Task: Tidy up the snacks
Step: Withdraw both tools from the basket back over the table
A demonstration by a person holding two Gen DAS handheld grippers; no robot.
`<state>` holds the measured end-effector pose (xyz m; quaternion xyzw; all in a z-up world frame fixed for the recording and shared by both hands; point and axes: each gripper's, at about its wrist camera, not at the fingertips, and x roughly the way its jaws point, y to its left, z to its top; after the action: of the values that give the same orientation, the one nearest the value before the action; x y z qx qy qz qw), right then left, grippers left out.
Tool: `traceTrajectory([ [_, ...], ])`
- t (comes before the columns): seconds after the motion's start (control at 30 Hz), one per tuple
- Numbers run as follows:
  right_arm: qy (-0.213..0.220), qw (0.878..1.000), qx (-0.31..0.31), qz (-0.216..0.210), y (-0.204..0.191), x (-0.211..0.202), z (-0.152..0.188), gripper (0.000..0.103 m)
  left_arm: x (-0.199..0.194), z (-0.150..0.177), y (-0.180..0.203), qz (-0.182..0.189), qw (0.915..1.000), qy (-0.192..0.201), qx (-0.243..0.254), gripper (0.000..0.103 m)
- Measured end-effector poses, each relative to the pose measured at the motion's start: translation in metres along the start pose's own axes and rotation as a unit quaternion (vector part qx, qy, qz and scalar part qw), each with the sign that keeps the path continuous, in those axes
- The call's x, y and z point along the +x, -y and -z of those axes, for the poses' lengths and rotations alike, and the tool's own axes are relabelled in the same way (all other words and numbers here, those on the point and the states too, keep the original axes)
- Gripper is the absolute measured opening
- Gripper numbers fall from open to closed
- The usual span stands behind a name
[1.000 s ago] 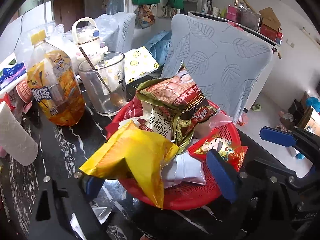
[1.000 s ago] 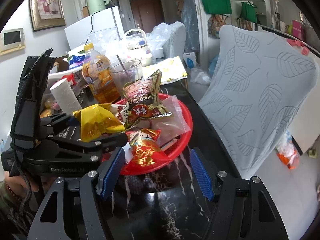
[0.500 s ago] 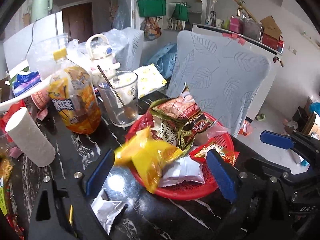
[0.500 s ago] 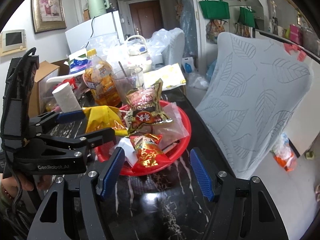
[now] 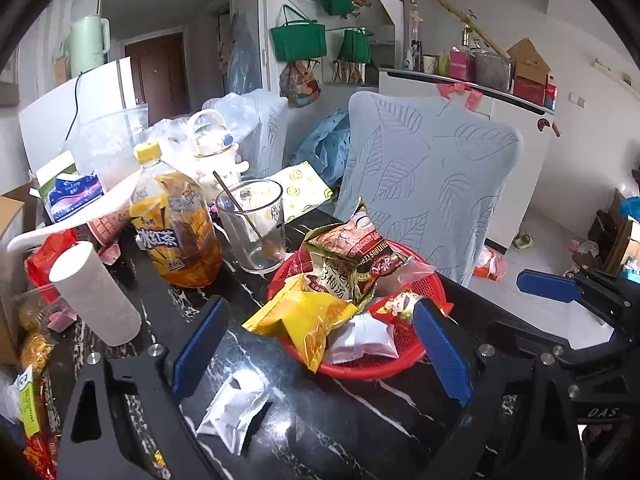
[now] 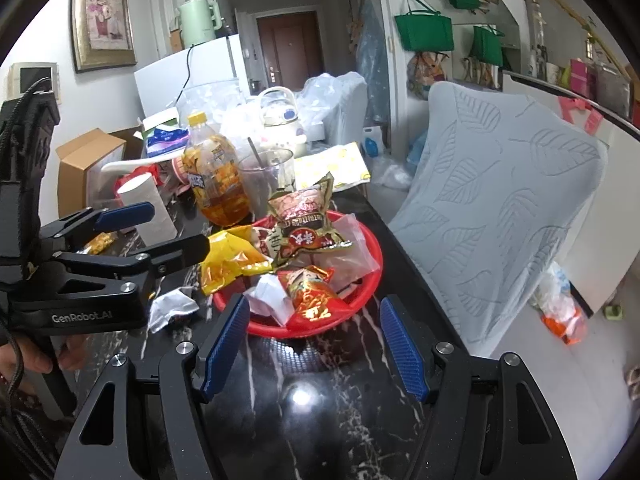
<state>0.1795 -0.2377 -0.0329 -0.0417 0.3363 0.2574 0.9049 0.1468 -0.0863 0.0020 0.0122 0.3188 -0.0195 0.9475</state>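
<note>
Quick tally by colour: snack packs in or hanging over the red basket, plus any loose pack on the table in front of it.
Yellow: 1, yellow pack, overhanging the red basket
Red: 1, red pack
Green-brown: 1, green-brown pack
White: 2, white pack in the basket, loose white pack on the table
Clear: 1, clear bag
Others underneath: cannot count
Total: 6

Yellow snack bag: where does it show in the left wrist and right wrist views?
Left wrist: yellow snack bag sits at picture centre, draped over the near-left rim of the red basket.
Right wrist: yellow snack bag is left of centre, at the basket's left edge.
Shared landmark: the iced tea bottle behind the basket.
</note>
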Motion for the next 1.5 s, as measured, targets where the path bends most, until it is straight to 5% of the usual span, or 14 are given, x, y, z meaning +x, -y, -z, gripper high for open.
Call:
traceTrajectory([
  [0.43,0.016,1.000,-0.011,0.000,-0.030,-0.029,0.009,0.068,-0.057,0.017,-0.013,-0.010,0.9996,0.025,0.001,0.094],
  [1.1,0.023,0.993,-0.087,-0.082,-0.145,-0.045,0.032,0.068,-0.154,0.092,-0.082,-0.105,0.9922,0.022,-0.064,0.094],
  [1.5,-0.007,0.985,-0.118,-0.125,-0.186,-0.032,0.051,0.068,-0.162,0.128,-0.109,-0.118,0.9862,-0.003,-0.116,0.094],
])
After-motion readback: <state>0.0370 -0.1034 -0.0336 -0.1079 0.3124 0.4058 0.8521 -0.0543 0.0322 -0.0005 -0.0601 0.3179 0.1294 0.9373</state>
